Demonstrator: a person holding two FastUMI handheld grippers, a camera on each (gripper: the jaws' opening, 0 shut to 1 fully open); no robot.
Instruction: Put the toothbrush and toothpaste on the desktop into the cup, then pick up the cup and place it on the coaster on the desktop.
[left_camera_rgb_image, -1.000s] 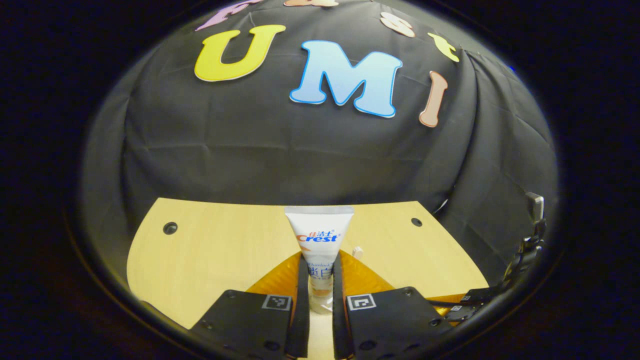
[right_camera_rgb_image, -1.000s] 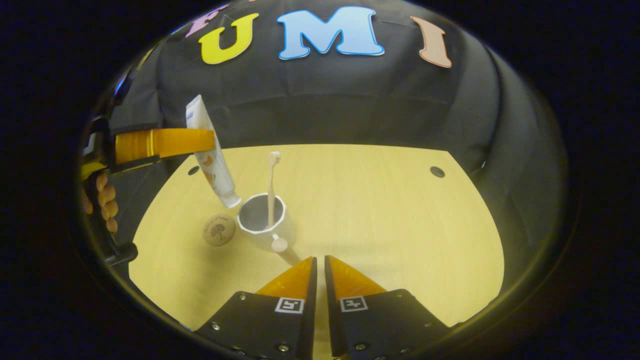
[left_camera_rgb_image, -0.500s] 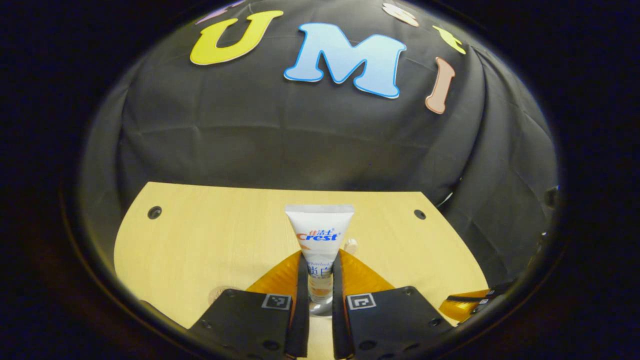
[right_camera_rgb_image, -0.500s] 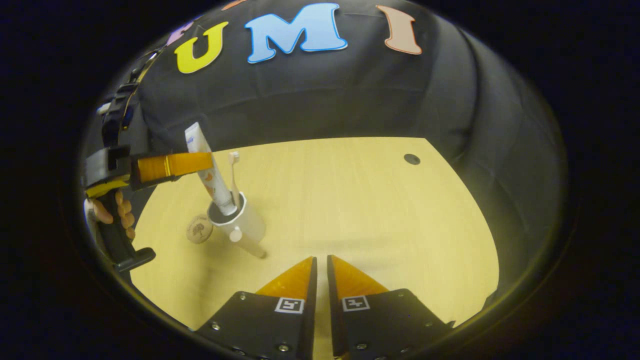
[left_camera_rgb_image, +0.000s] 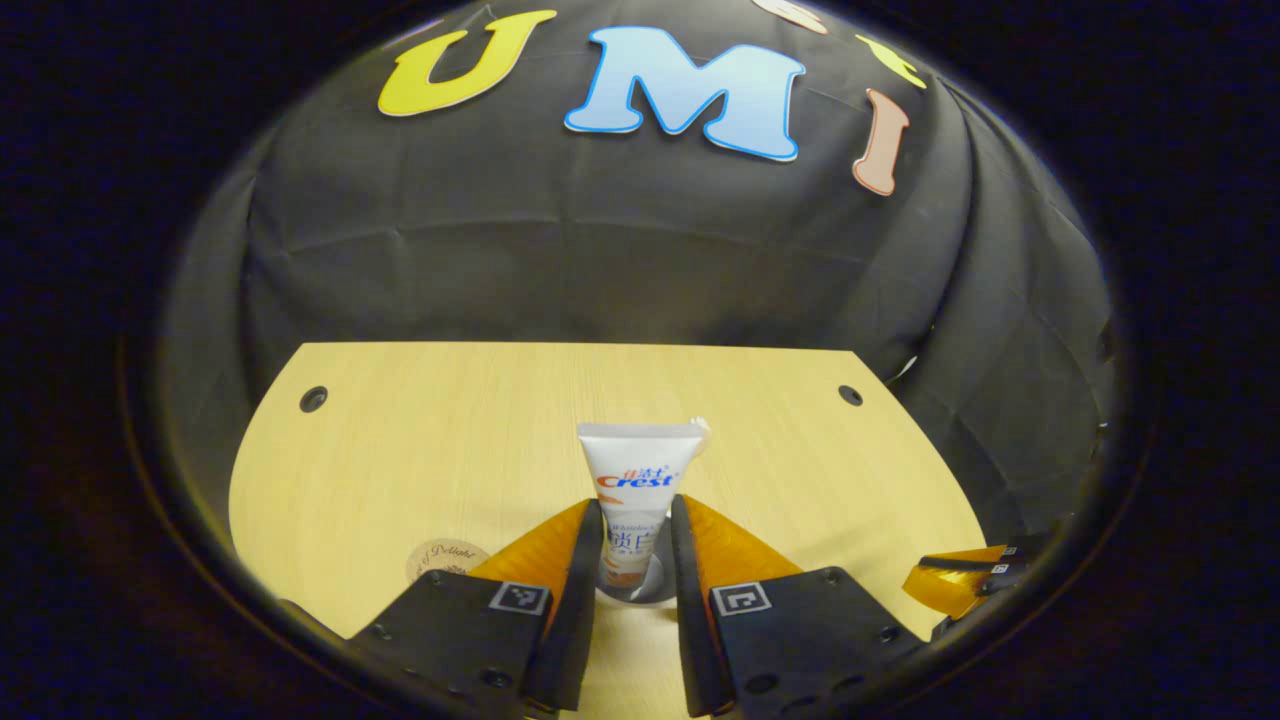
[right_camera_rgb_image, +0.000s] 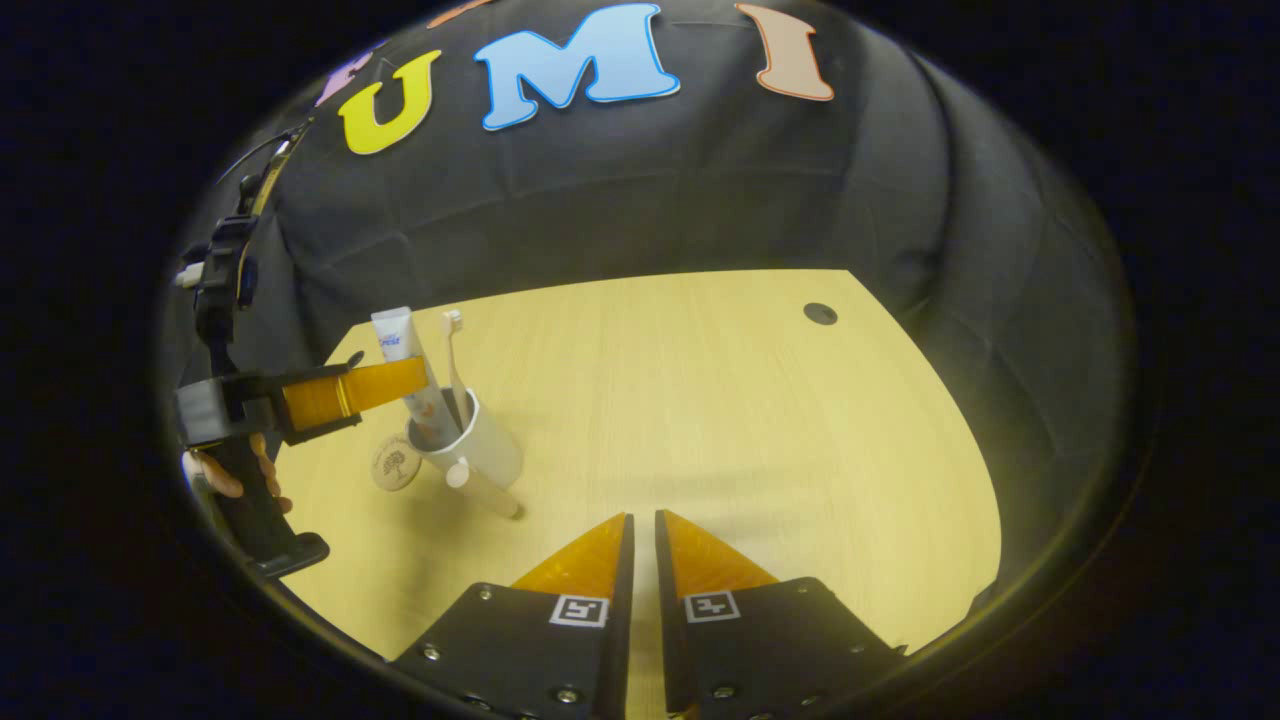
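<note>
A white toothpaste tube (left_camera_rgb_image: 640, 470) stands cap-down in the white cup (right_camera_rgb_image: 485, 455), next to the upright toothbrush (right_camera_rgb_image: 453, 350). My left gripper (left_camera_rgb_image: 636, 505) is open; its fingers flank the tube's lower part just above the cup's rim (left_camera_rgb_image: 655, 590). From the right gripper view, the left gripper (right_camera_rgb_image: 385, 385) reaches in from the left at the tube (right_camera_rgb_image: 398, 345). The round wooden coaster (right_camera_rgb_image: 396, 466) lies on the desktop right beside the cup, on its left. My right gripper (right_camera_rgb_image: 640, 520) is shut with nothing in it, low over the desktop, in front and to the right of the cup.
The cup's handle (right_camera_rgb_image: 480, 487) points toward my right gripper. A hand (right_camera_rgb_image: 215, 478) holds the left gripper's grip. The wooden desktop (right_camera_rgb_image: 700, 400) has round holes (right_camera_rgb_image: 819, 313) near its far corners. Black cloth walls close in behind and at both sides.
The toothpaste tube went down into the cup beside the toothbrush, and my left gripper's fingers spread apart off it. My right gripper stayed shut, shifting slightly.
</note>
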